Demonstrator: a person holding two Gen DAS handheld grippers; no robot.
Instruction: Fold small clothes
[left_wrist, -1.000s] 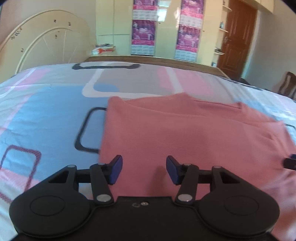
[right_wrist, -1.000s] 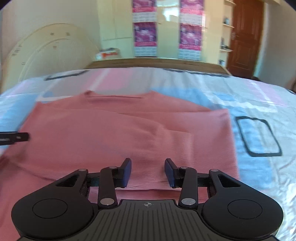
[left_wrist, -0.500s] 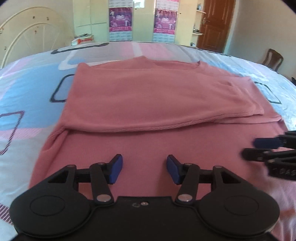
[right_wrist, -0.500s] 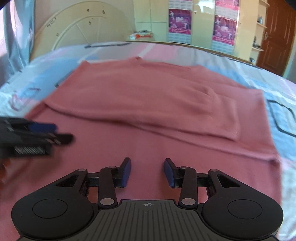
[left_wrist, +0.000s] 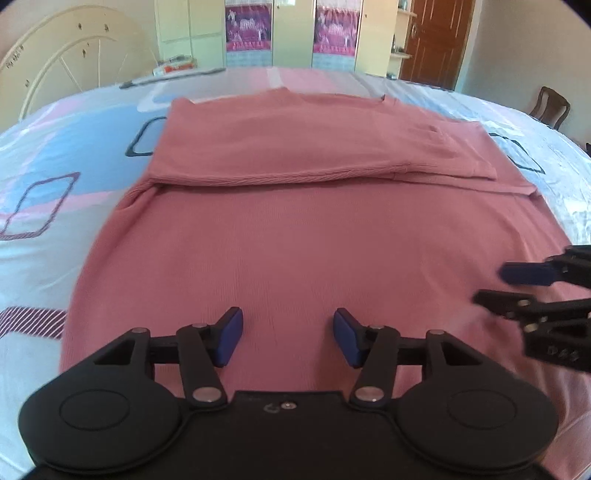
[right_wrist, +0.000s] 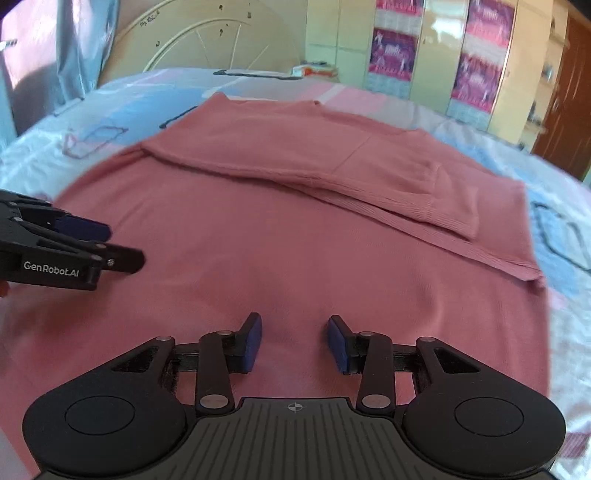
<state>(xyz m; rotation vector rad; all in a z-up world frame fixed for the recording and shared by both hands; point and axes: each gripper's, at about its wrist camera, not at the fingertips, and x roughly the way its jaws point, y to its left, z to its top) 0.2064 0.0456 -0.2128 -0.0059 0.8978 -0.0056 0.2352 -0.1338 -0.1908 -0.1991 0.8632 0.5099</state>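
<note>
The near hem of the pink top (left_wrist: 295, 240) was hidden under both gripper bodies, so where the cloth ended toward the cameras could not be told. In the left wrist view its right side ran out of the picture behind the right gripper (left_wrist: 495, 284), which was itself cut off at the edge and blurred. In the right wrist view the left gripper (right_wrist: 125, 243) entered from the left border, only its fingers and a printed side plate visible. Small items on the far shelf and the posters (right_wrist: 391, 51) on the cupboard doors were too blurred to read.

The top lay flat on the patterned bedsheet (left_wrist: 55, 177), neck away from the cameras, with both sleeves folded across its upper part.

Both grippers pointed steeply down over the lower part of the top, side by side and apart. The left gripper (left_wrist: 288, 339) had its jaws opening, nothing between the blue pads, only cloth below them. The right gripper (right_wrist: 294, 343) stood with its jaws parted and likewise held nothing; whether either one's pads touched the cloth could not be told.
</note>
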